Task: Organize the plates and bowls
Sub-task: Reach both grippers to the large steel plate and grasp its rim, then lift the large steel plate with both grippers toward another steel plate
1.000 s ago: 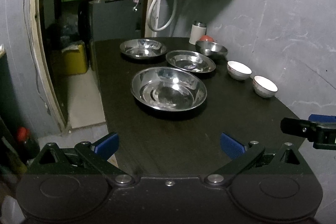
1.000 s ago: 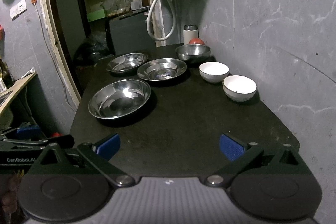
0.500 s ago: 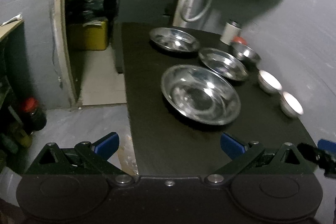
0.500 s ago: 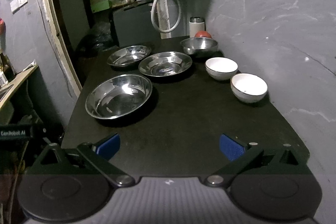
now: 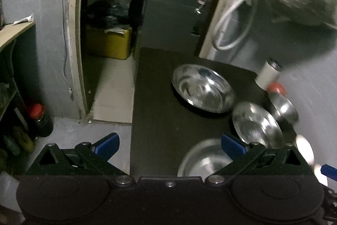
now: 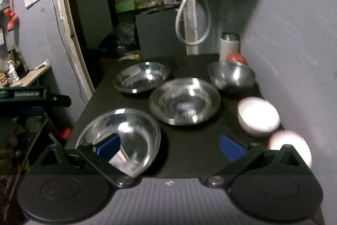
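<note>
Three steel plates (image 6: 183, 101) fill mid-frame on the black table (image 6: 189, 147); two white bowls (image 6: 259, 115) sit lower right; left gripper (image 5: 169, 143) and right gripper (image 6: 169, 144) both gape wide, empty.

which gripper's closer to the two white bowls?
Right. The right gripper has the white bowls just off its right finger. The left gripper sits further left over the table's left edge, with the bowls at its far right.

Dim, motion-blurred, fisheye-warped, glaring highlights
</note>
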A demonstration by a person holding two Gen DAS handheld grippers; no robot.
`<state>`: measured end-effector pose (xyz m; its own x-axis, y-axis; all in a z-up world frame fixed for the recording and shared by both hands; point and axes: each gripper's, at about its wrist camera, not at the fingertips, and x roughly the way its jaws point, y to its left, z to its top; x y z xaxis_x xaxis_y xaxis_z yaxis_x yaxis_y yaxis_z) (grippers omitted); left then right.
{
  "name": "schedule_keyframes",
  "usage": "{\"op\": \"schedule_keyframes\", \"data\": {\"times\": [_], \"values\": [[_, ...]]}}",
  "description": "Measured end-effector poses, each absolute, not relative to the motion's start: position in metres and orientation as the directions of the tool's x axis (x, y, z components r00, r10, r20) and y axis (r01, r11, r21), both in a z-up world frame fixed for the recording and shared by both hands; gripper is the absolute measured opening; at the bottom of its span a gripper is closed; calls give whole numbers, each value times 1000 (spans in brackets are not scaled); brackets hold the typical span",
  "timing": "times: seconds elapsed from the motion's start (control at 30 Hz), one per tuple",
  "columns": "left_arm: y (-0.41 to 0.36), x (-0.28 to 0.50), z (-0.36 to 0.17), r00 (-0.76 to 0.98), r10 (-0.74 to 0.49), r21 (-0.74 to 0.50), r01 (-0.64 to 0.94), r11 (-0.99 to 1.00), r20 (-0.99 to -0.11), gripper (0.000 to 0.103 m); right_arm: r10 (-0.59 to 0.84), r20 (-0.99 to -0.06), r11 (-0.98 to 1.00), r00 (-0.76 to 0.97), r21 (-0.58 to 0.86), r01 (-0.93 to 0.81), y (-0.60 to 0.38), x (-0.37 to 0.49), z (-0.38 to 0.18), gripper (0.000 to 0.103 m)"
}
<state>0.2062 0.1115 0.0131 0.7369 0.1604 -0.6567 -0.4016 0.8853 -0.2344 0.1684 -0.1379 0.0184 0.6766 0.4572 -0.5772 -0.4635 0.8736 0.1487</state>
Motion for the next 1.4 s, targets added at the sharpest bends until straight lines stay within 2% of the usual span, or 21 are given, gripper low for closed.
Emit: {"op": "schedule_keyframes", "data": {"times": [0.23, 0.53, 0.8, 0.9, 0.97, 1.07, 1.13, 1.23, 1.4], "values": [[135, 277, 4, 732, 193, -281, -471, 836, -653, 102, 547, -513, 827, 661, 211, -521, -118, 252, 24, 103], [150, 351, -24, 705, 217, -269, -509, 818, -675, 101, 601, -531, 766, 597, 172, -619, -71, 349, 4, 101], [158, 377, -44, 691, 188, -295, -517, 804, -698, 79, 601, -570, 748, 560, 153, -646, -37, 398, -17, 84], [159, 381, -48, 696, 175, -312, -513, 799, -697, 71, 594, -596, 741, 540, 145, -655, -27, 411, -26, 75], [160, 384, -51, 694, 168, -314, -511, 800, -700, 66, 596, -609, 734, 524, 148, -663, -21, 417, -30, 64], [161, 390, -56, 692, 154, -325, -508, 798, -705, 55, 590, -625, 729, 511, 140, -670, -14, 420, -34, 60], [163, 394, -59, 687, 148, -333, -515, 790, -712, 54, 586, -635, 727, 503, 138, -672, -10, 424, -38, 57], [164, 397, -60, 689, 142, -343, -516, 785, -711, 47, 578, -650, 726, 493, 133, -675, -4, 428, -42, 52], [168, 399, -63, 695, 100, -370, -493, 788, -712, 23, 568, -669, 724, 479, 129, -678, 1, 433, -48, 37]]}}
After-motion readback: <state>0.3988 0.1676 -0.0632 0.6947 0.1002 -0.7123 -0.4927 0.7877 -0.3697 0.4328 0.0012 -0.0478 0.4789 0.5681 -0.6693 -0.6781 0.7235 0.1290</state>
